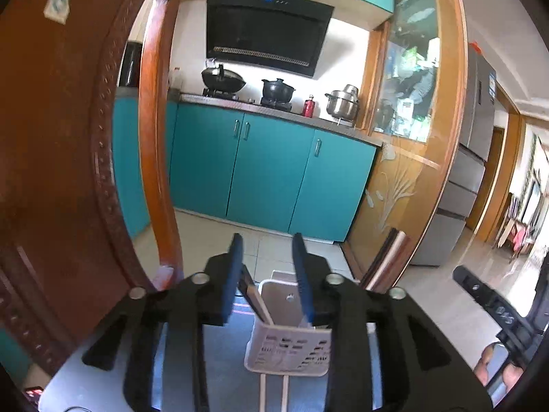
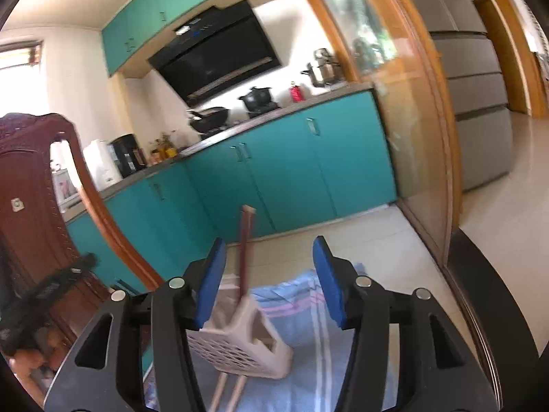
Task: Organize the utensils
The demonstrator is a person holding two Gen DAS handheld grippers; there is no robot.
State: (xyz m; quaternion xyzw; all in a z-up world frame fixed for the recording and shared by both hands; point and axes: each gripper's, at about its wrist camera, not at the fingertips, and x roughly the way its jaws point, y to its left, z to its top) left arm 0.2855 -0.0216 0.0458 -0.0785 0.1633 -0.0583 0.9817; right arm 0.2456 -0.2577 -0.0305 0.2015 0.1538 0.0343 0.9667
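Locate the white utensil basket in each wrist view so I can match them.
Left wrist: white utensil basket at bottom centre, between the hand-held gripper's fingers.
Right wrist: basket at lower centre-left, behind the left finger.
Shared landmark: black range hood.

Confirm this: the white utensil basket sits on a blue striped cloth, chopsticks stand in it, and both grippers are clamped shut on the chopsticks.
Not quite. The right wrist view shows the right gripper open and holding nothing; the left gripper is likewise open. The rest holds: the white basket sits on the blue striped cloth, and chopsticks stand in it.
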